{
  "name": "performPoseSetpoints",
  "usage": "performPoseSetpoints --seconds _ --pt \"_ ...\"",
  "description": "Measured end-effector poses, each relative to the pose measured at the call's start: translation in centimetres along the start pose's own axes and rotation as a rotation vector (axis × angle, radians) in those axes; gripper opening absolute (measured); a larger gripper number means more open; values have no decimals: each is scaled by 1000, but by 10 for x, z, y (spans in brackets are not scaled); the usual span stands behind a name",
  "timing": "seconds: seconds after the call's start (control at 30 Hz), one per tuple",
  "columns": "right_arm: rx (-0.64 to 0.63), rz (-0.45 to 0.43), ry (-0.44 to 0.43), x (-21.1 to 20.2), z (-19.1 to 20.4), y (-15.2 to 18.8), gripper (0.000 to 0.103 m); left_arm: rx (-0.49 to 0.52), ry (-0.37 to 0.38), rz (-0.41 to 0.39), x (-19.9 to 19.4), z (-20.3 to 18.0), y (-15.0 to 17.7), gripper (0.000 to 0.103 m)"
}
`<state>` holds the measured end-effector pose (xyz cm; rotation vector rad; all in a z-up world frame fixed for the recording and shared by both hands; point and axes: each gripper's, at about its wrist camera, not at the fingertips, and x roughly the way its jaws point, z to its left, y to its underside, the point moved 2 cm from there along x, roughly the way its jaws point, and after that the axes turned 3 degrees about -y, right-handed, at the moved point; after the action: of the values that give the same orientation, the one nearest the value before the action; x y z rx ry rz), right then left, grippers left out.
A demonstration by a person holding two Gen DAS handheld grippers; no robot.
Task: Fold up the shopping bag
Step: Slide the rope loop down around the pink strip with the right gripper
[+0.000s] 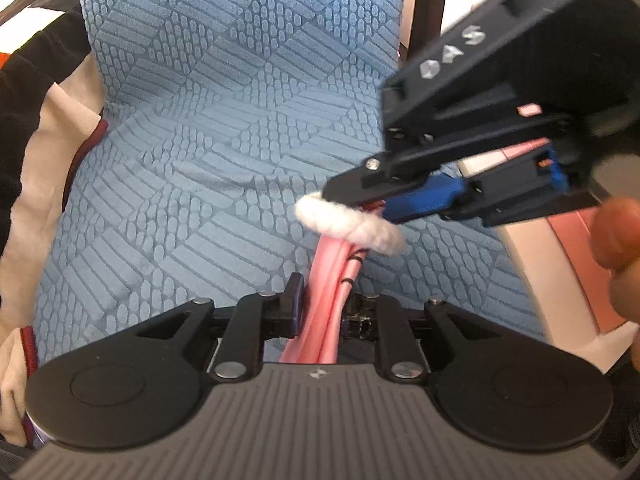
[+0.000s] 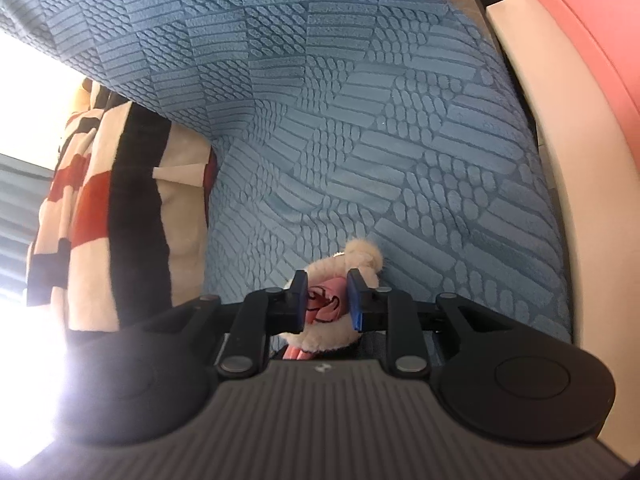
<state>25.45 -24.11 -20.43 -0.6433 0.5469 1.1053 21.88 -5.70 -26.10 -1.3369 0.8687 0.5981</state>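
The shopping bag (image 1: 330,276) is pink and bunched into a narrow strip that runs up out of my left gripper (image 1: 328,304), which is shut on it. A white fluffy ring (image 1: 352,228) wraps the strip higher up. My right gripper (image 1: 360,204) comes in from the upper right, its tips at that ring. In the right wrist view the pink bag (image 2: 324,306), with black print, fills the gap between the blue pads of the right gripper (image 2: 327,300), which is shut on it. The cream fluffy rim (image 2: 360,254) bulges around the fingers.
A blue textured seat cover (image 1: 200,140) lies under and behind everything. A cream, black and red striped cloth (image 2: 100,208) hangs at the left. A cream and pink curved edge (image 2: 580,80) borders the right. A person's fingers (image 1: 618,236) show at the right rim.
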Motion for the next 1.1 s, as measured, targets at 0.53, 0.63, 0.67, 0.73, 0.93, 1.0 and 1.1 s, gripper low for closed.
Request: performPoseSetpoints --seconds 0.53,0.63,0.67,0.73,0.93,1.0,1.1 --pt "88 -20 -146 -23 -2 2 21 301 -218 -183 -21 -35 15 11" --pt "93 -20 -145 -24 -4 2 22 373 -257 -208 -24 -43 19 10" --pt "98 -19 -146 -24 -5 1 22 399 -268 -216 -26 -47 21 11" --pt "96 -14 -136 -23 -7 0 22 451 -288 -231 -27 -54 25 11" --pt "118 13 -135 -19 -14 1 22 593 -348 -271 -25 -69 35 11" --pt "118 20 -134 -19 -14 2 22 571 -338 -256 -24 -67 33 11" --pt "117 20 -138 -22 -14 5 22 557 -333 -254 -24 -64 30 11"
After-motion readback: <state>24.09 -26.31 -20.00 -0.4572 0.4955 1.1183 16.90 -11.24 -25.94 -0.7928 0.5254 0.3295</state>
